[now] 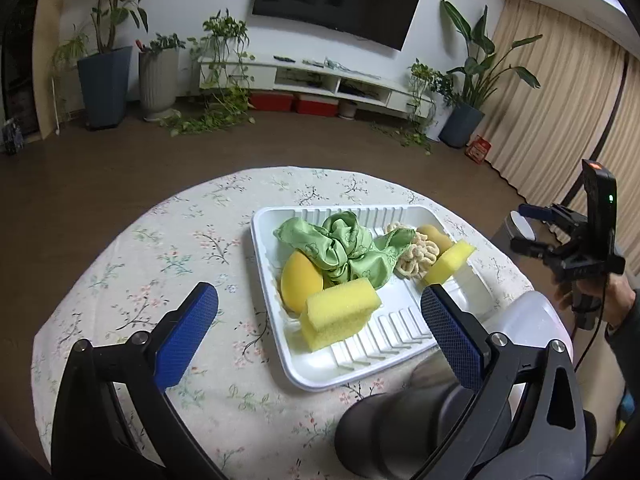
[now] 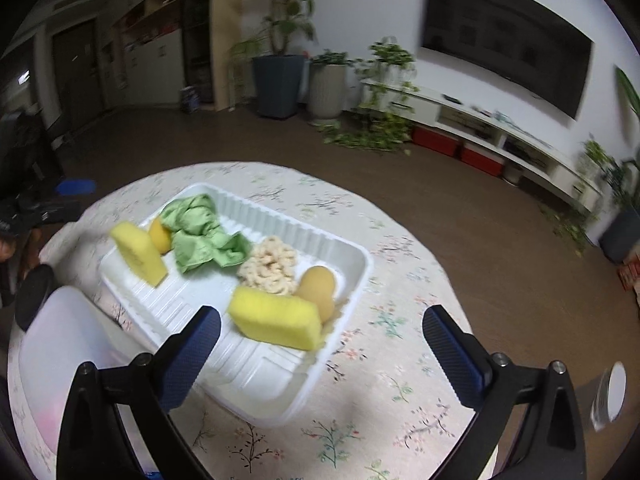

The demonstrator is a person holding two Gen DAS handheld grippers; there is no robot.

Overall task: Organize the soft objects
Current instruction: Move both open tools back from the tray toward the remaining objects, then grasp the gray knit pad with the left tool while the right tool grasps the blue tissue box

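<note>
A white ribbed tray (image 1: 352,364) sits on the floral tablecloth. It holds a crumpled green cloth (image 1: 348,248), two yellow sponge blocks (image 1: 340,312) (image 1: 450,262), two orange egg-shaped sponges (image 1: 300,284) (image 1: 438,238) and a cream knitted piece (image 1: 418,258). My left gripper (image 1: 319,296) hangs open above the tray's near end, nothing between its pads. My right gripper (image 2: 320,316) is open too, over the tray's corner beside a yellow sponge (image 2: 276,320) and an egg sponge (image 2: 318,286). In the left wrist view the right gripper (image 1: 524,228) stands at the far right, held by a hand.
A white translucent plastic container (image 1: 536,320) (image 2: 60,360) stands beside the tray near me. A dark rounded object (image 1: 400,432) lies under my left gripper. The round table (image 2: 400,240) drops off to brown floor all around. A small white-topped object (image 2: 612,392) stands off the table's right edge.
</note>
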